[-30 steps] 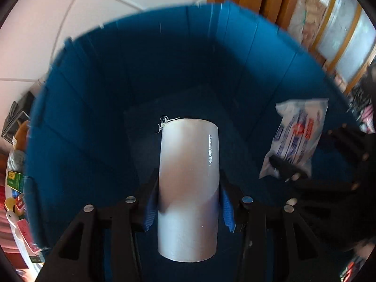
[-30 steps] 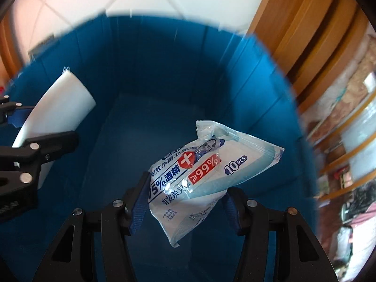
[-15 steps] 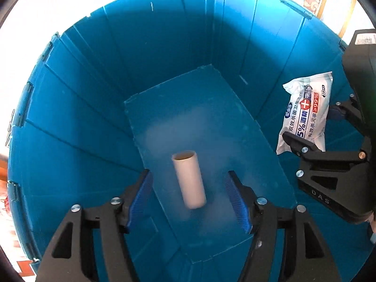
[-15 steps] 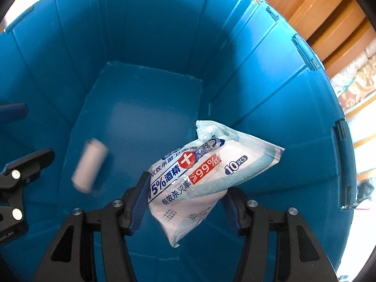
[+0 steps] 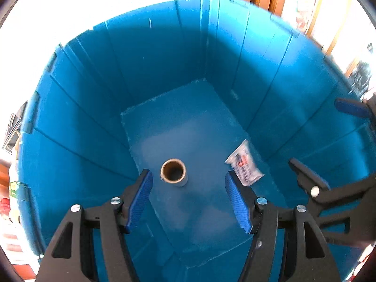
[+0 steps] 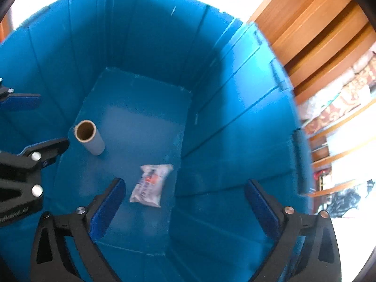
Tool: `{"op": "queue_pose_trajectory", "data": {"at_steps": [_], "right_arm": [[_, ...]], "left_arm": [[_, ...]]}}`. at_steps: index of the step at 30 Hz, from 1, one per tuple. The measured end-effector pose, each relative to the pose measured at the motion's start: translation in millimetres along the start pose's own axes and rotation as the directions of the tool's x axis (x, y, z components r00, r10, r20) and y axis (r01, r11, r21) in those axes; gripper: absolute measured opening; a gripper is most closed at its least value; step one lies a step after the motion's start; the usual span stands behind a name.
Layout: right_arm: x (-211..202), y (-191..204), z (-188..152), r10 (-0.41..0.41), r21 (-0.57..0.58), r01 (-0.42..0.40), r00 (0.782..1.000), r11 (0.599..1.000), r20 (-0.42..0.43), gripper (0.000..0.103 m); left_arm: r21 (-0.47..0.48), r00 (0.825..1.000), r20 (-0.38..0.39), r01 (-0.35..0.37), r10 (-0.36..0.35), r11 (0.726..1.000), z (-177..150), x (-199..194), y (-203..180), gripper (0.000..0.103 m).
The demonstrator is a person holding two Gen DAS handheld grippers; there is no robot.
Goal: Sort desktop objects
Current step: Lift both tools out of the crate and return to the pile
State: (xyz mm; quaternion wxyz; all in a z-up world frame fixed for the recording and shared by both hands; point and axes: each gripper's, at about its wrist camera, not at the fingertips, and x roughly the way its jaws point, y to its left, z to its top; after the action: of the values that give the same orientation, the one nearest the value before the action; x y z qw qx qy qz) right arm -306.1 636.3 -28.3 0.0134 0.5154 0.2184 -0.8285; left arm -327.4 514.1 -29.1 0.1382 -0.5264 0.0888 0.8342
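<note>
Wipes pack (image 6: 150,185) below open right hand-held gripper (image 6: 183,208).

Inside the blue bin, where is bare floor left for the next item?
Most of the bin floor is bare: the far half beyond the cardboard tube and the wipes pack, and the near strip below them. Only the stretch holding those two is taken.

Left gripper (image 5: 188,183) angled steeply downward, its jaws partly parted with nothing between the blue pads (image 5: 138,197). Right gripper (image 6: 185,197) likewise pointing steeply down, jaws just opened to full spread, pads gripping nothing.
</note>
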Motion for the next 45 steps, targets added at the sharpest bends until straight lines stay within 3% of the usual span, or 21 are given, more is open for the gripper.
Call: {"op": "queue_pose_trajectory", "data": {"at_steps": [4, 9, 12, 21, 24, 28, 32, 35, 40, 45], "right_arm": [[-33, -2, -4, -0.015, 0.014, 0.013, 0.997, 1.0, 0.078, 0.102], [-93, -7, -12, -0.013, 0.054, 0.002, 0.976, 0.999, 0.218, 0.103], [-130, -5, -18, -0.014, 0.078, -0.01, 0.951, 0.997, 0.308, 0.103], [-193, 44, -26, 0.046, 0.066, -0.094, 0.855, 0.993, 0.516, 0.103], [-211, 65, -28, 0.063, 0.064, -0.121, 0.815, 0.991, 0.577, 0.103], [-225, 100, -30, 0.069, 0.047, -0.127, 0.772, 0.991, 0.632, 0.103], [-236, 132, -30, 0.091, 0.03, -0.149, 0.739, 0.988, 0.668, 0.103], [-243, 154, -29, 0.148, 0.017, -0.218, 0.714, 0.976, 0.685, 0.103], [-246, 197, -28, 0.287, -0.053, -0.361, 0.636, 0.931, 0.717, 0.103], [-231, 253, -24, 0.377, -0.095, -0.439, 0.618, 0.894, 0.69, 0.103]], "left_arm": [[0.007, 0.994, 0.093, 0.05, -0.051, 0.999, 0, -36, 1, 0.063], [0.033, 0.964, 0.254, 0.077, -0.083, 0.996, -14, -104, 8, 0.064], [0.039, 0.931, 0.358, 0.064, -0.074, 0.997, -33, -141, 17, 0.073], [-0.04, 0.82, 0.571, -0.001, 0.024, 0.999, -95, -203, 67, 0.073], [-0.069, 0.796, 0.604, -0.005, 0.046, 0.998, -117, -210, 88, 0.073], [-0.115, 0.777, 0.623, -0.024, 0.091, 0.993, -145, -222, 122, 0.073], [-0.199, 0.736, 0.649, -0.085, 0.196, 0.976, -179, -232, 159, 0.073], [-0.28, 0.71, 0.646, -0.124, 0.282, 0.952, -206, -233, 193, 0.073], [-0.366, 0.717, 0.581, -0.193, 0.385, 0.911, -254, -227, 254, 0.073], [-0.444, 0.722, 0.511, -0.243, 0.467, 0.862, -307, -212, 309, 0.073]]}}
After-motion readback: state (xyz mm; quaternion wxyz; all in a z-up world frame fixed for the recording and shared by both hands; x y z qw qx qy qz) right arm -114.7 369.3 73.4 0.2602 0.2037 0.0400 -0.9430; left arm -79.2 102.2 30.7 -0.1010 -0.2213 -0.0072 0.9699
